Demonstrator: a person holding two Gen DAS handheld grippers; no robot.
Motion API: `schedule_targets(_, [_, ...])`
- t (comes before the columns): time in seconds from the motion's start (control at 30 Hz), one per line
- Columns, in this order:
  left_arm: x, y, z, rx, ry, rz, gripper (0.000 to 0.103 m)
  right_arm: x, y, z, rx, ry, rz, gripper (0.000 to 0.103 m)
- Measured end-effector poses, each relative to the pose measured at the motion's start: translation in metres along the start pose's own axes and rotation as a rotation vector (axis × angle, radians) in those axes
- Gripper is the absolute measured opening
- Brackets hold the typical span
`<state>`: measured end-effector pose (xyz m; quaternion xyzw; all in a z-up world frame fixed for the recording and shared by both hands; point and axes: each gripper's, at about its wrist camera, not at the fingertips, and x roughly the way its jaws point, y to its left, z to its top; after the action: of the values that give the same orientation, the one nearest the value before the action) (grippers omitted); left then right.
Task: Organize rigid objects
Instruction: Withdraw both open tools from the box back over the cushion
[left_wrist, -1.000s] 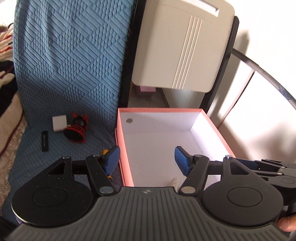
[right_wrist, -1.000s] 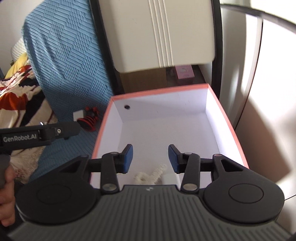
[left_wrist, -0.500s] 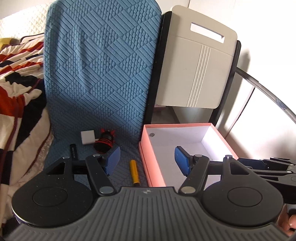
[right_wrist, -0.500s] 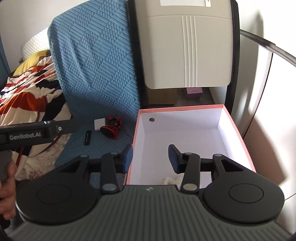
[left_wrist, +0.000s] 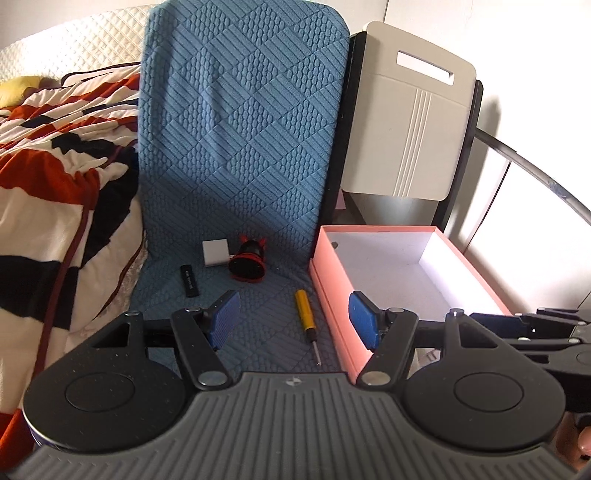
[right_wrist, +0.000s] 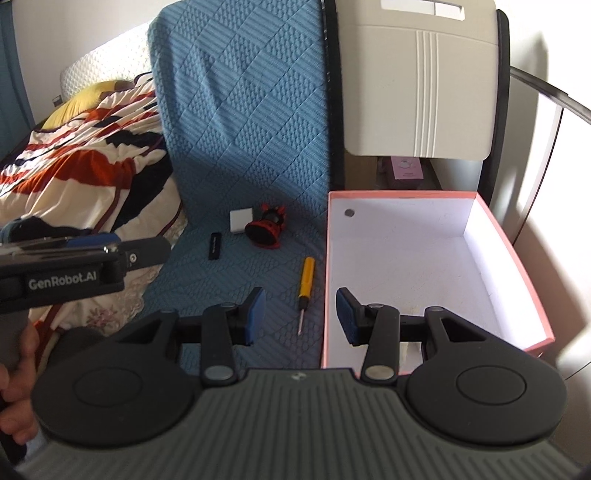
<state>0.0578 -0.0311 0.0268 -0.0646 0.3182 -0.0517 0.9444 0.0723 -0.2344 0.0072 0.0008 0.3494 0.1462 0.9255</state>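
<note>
1. The left gripper (left_wrist: 291, 321) hangs nearest the lens in the left wrist view, its blue-padded fingers spread wide with nothing between them; the left pad sits over the blue quilted mat (left_wrist: 240, 147), the right pad over the near left wall of the pink box (left_wrist: 332, 299).
2. The right gripper (right_wrist: 301, 314) is likewise spread and holds nothing; its left pad is over the mat, its right pad just inside the box's near left corner.
3. Between the two pads in each view lies a yellow-handled screwdriver (left_wrist: 306, 317), flat on the mat, just beside the box's left wall, its thin metal tip pointing toward the camera.
4. The pink box is open, white inside, with a small round hole in its far wall. A bit of pale material shows at its near edge behind the right gripper's finger (right_wrist: 410, 349); what it is cannot be told.
5. Farther back on the mat, well apart from the screwdriver, lies a small black stick-shaped object (left_wrist: 189, 281).
6. Behind that stand a small white block (left_wrist: 215, 253) and, touching or just beside it, a red-and-black round object (left_wrist: 248, 264) lying on its side.
7. The mat runs up the far side like a seat back. To its left lies a striped red, white and black blanket (left_wrist: 55, 166).
8. Behind the box rises a beige panel (left_wrist: 406, 133) with a slot near its top.
</note>
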Motion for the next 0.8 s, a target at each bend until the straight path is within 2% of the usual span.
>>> schedule_targets(0.27, [-0.012,0.029,-0.036,-0.052,-0.01,0.031,0.07,0.002,0.021,-0.032,-0.011,0.02,0.006,0.046])
schedule_targets(0.8, [0.023,0.059,-0.079,-0.111,0.045,0.05,0.07,0.043,0.037,-0.09,0.026,0.101,-0.007,0.046])
